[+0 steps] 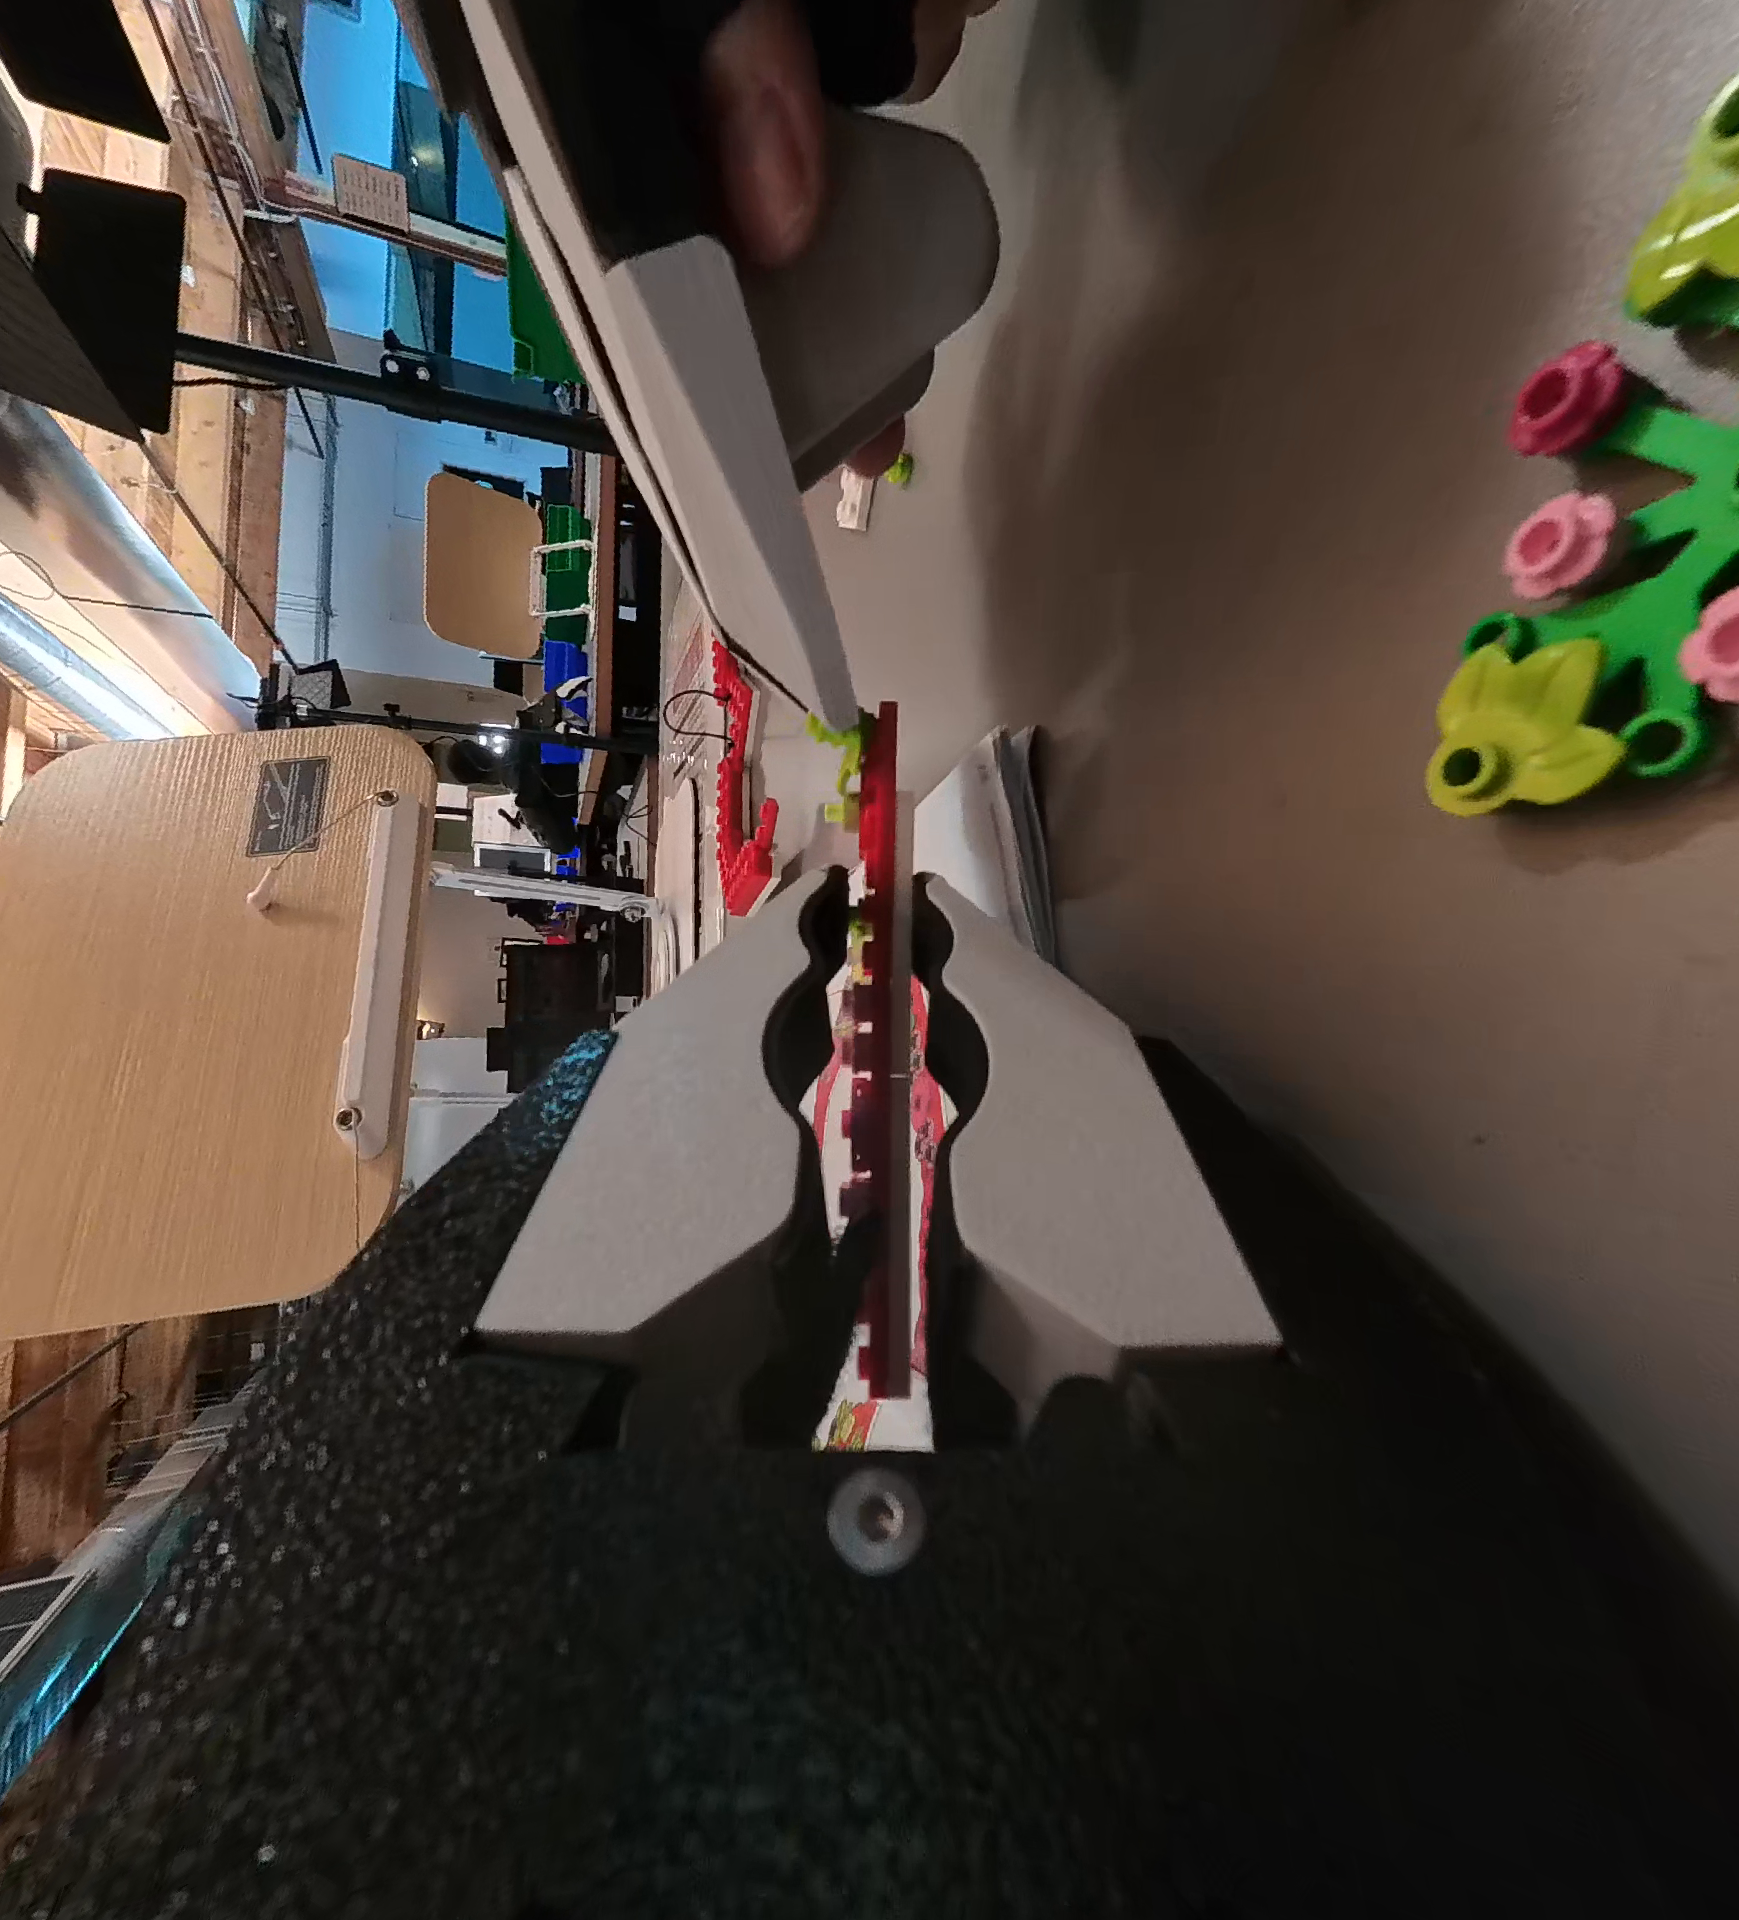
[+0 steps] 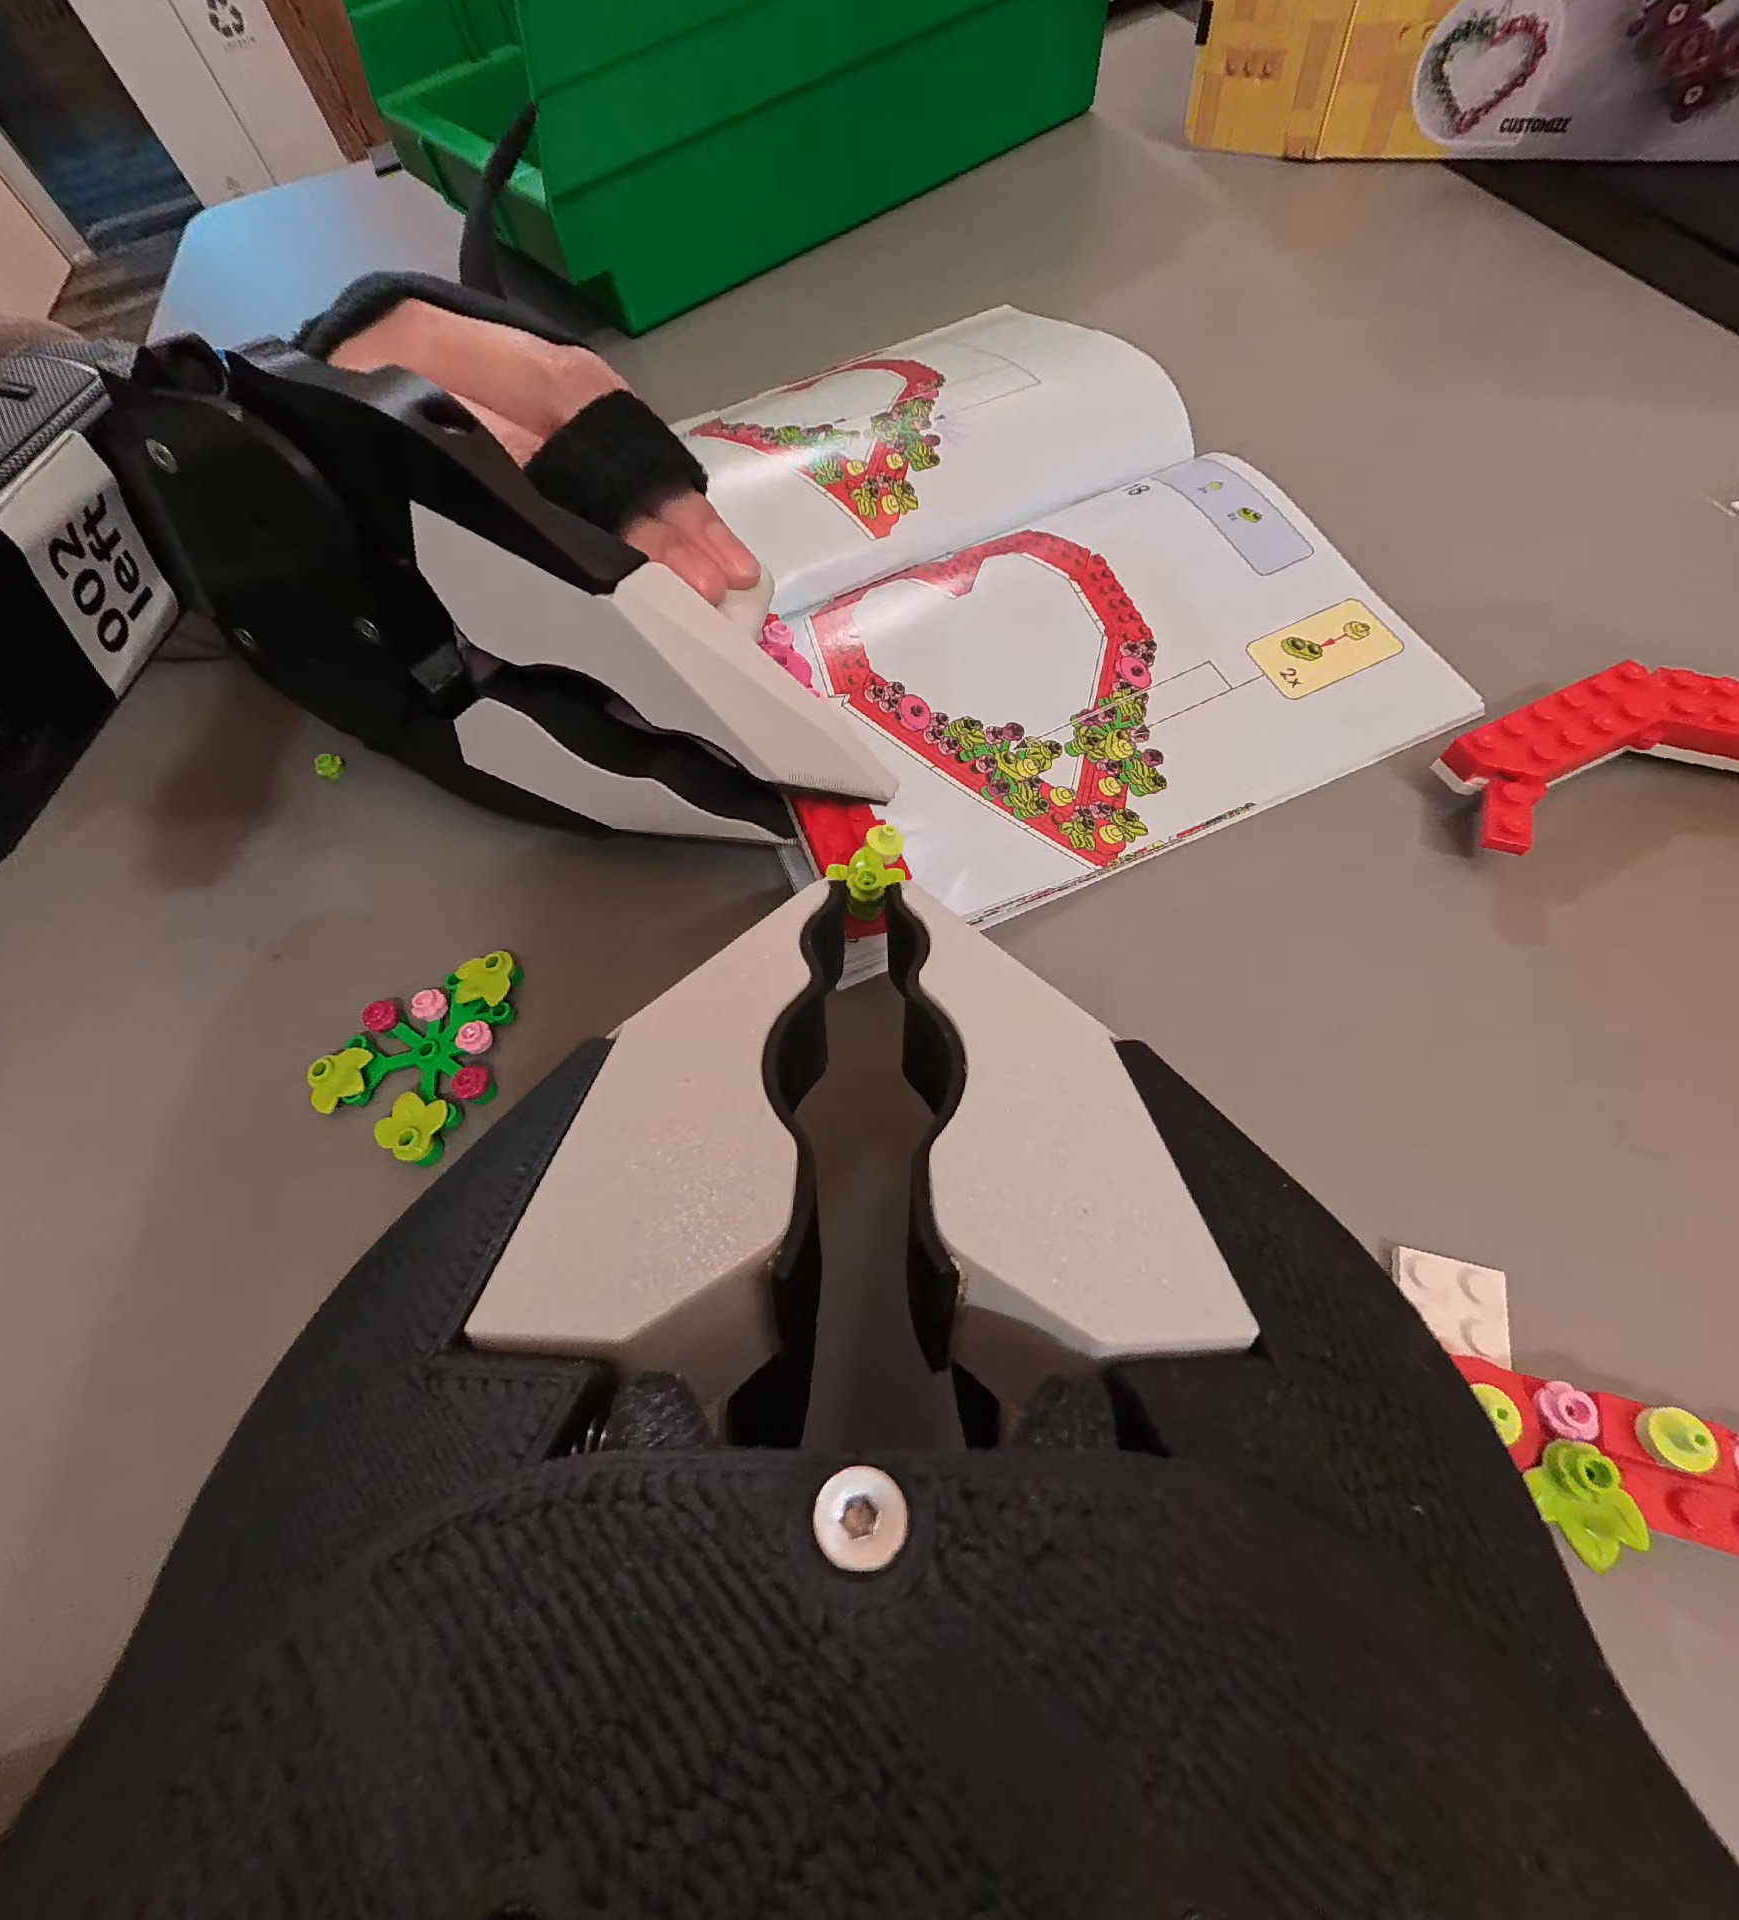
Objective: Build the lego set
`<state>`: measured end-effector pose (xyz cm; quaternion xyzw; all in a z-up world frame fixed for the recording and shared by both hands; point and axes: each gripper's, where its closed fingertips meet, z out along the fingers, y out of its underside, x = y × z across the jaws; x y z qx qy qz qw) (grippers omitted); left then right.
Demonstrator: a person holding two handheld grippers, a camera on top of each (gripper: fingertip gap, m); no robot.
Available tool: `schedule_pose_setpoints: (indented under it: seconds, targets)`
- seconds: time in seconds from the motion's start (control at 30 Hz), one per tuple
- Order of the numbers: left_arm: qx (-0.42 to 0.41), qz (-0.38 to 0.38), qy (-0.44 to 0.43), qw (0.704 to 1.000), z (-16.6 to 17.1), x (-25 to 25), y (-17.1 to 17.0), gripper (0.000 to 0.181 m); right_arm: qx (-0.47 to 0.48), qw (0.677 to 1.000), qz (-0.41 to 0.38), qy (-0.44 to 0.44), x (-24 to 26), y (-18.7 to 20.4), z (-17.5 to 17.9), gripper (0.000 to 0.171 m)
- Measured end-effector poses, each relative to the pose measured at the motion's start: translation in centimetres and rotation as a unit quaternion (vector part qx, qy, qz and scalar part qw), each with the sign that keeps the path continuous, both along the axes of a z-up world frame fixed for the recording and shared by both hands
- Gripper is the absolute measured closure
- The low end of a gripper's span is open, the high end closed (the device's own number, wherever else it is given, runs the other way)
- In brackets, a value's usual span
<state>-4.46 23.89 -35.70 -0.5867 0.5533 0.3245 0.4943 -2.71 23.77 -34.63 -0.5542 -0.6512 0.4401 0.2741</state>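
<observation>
Hand-held gripper on our left (image 1: pixel 870 883) pinches a red plate (image 1: pixel 886 997) lengthwise along its fingers, while our right hand-held gripper (image 2: pixel 863 902), pinching a lime flower stem (image 2: pixel 870 868), meets its far end.

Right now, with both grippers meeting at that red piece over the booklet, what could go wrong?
1. The right gripper pinches the small lime flower piece only at its fingertips; it may pop out or twist when pressed.
2. The left gripper clamps the red plate edge-on, so pressing could lever it loose.
3. The plate sits over the open instruction booklet, a soft, slippery base that may shift.
</observation>
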Motion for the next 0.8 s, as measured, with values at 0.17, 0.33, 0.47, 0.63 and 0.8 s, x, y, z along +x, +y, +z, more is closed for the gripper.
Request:
schedule_pose_setpoints:
  seconds: [0.17, 0.33, 0.47, 0.63, 0.8]
  targets:
    - [-0.002, 0.001, -0.005, 1.000, 0.0, -0.1, 0.0, 0.173, 0.006, 1.000, 0.004, -0.008, 0.0, -0.1, -0.4, 0.165]
    - [-0.003, 0.001, -0.007, 1.000, 0.0, 0.0, 0.0, 0.173, 0.003, 1.000, 0.004, -0.005, 0.1, -0.1, -0.3, 0.163]
    - [-0.003, 0.001, -0.008, 1.000, 0.0, 0.0, 0.0, 0.173, 0.004, 1.000, 0.003, -0.005, 0.1, -0.1, -0.3, 0.163]
    - [-0.002, 0.004, -0.010, 1.000, 0.1, -0.1, 0.0, 0.173, 0.008, 1.000, 0.003, 0.003, 0.3, 0.0, 0.0, 0.156]
    - [-0.001, 0.014, -0.020, 1.000, 0.3, -0.5, 0.2, 0.173, 0.097, 0.991, 0.018, 0.085, 0.0, -0.4, 1.9, 0.122]
